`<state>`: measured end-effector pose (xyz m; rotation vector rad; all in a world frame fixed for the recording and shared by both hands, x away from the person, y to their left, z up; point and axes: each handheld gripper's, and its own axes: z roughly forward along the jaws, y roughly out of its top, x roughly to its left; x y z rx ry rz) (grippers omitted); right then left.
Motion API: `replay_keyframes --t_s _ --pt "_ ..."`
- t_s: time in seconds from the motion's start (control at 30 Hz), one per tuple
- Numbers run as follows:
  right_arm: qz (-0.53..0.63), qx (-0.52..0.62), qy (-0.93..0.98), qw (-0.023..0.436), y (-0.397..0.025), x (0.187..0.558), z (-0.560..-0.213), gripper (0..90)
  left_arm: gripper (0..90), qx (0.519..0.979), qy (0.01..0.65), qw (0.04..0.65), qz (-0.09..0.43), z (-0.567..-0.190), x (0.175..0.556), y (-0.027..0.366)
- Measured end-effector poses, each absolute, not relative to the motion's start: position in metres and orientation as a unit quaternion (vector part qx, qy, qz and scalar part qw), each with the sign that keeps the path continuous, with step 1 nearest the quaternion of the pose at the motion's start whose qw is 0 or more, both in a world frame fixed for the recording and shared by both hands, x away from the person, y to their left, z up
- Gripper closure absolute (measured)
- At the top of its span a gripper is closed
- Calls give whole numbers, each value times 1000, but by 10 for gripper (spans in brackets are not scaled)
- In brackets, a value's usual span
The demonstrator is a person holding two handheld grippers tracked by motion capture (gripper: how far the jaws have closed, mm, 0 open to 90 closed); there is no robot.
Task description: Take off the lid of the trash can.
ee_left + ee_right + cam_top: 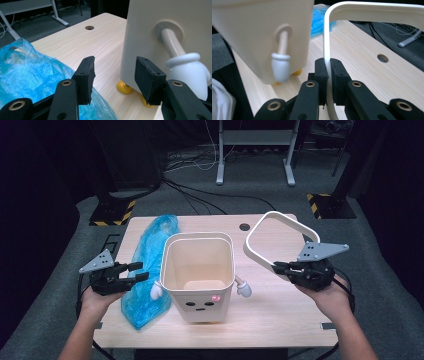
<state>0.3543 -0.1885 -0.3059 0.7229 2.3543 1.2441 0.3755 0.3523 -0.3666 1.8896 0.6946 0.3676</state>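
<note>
Meanwhile, at the left of the pale wooden desk (280,315), my left gripper (131,271) hovers with its jaws spread wide and empty, just above the crumpled blue plastic bag (150,265) that lies lengthwise beside the bin. That bag looks thin, soft and very light; it will likely slip and bunch, so a pinch on a gathered fold near its open edge seems the surest hold. In the left gripper view the bag (30,75) sits under the left jaw, with the bin's wall close by the right one.

At centre stands the cream plastic waste bin with a painted face, stubby white arms and small yellow feet (200,270), upright and open, its inside bare. It looks stiff and light, prone to tip or slide if nudged.

To the right, my right gripper (280,268) has its jaws clamped narrowly on the white rounded-square plastic rim ring (280,232), held tilted up off the desk, apart from the bin. In the right gripper view the ring (372,11) runs between the pads. Rigid, smooth and light, it may pivot in so thin a grip; holding mid-side should steady it.
</note>
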Motion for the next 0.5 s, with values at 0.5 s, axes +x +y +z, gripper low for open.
replay_keyframes --t_s 0.5 --pt "424 286 836 198 -186 360 -365 845 492 782 305 521 153 -389 373 359"
